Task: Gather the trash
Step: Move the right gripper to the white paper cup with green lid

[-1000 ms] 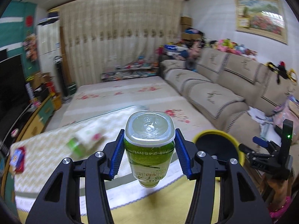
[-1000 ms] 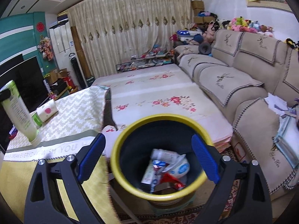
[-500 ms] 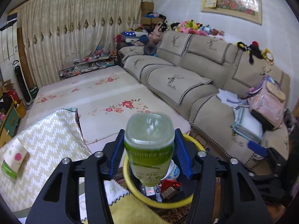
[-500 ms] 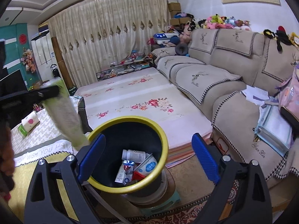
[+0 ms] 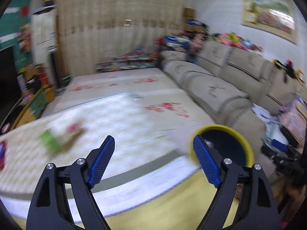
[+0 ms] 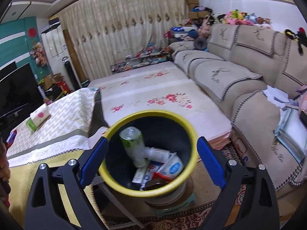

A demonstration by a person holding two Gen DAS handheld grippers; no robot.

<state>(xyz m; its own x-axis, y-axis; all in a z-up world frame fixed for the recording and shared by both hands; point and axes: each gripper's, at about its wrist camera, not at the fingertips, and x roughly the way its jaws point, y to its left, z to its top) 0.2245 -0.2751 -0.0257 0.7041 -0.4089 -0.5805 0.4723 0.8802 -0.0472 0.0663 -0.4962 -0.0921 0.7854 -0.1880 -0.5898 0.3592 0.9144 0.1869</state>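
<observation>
Change since earlier: the green can [image 6: 133, 145] that sat clamped between the left gripper's [image 5: 153, 153] blue pads a second ago is out of them and now lies in the bin [image 6: 151, 115]; the jaws have just been opening and nothing is between them.
Left gripper: released, pads spread wide at lower centre of the left wrist view, empty gap over the table edge; the whole picture is smeared with motion blur.
Right gripper [image 6: 151, 153]: jaws wide apart at the bottom of the right wrist view, one pad either side of the bin's rim as seen from here, gripping nothing.
Green can: inside the bin, left of centre, tilted with its silver top toward the upper left, leaning on the other rubbish.
Bin: dark inside with a yellow rim, lower centre of the right wrist view; in the left wrist view it shows partly behind the right-hand pad, lower right.
Other rubbish [image 6: 168, 164]: white bottle, small cartons and wrappers piled in the bin's bottom.
Table [image 6: 73, 111]: left side of both views, covered in a zigzag cloth, just beside the bin.
Tissue pack [image 6: 38, 117]: white and green with a pink spot, lying on the table at left; blurred in the left wrist view.
Sofa [image 6: 249, 72]: beige, along the right side.
</observation>
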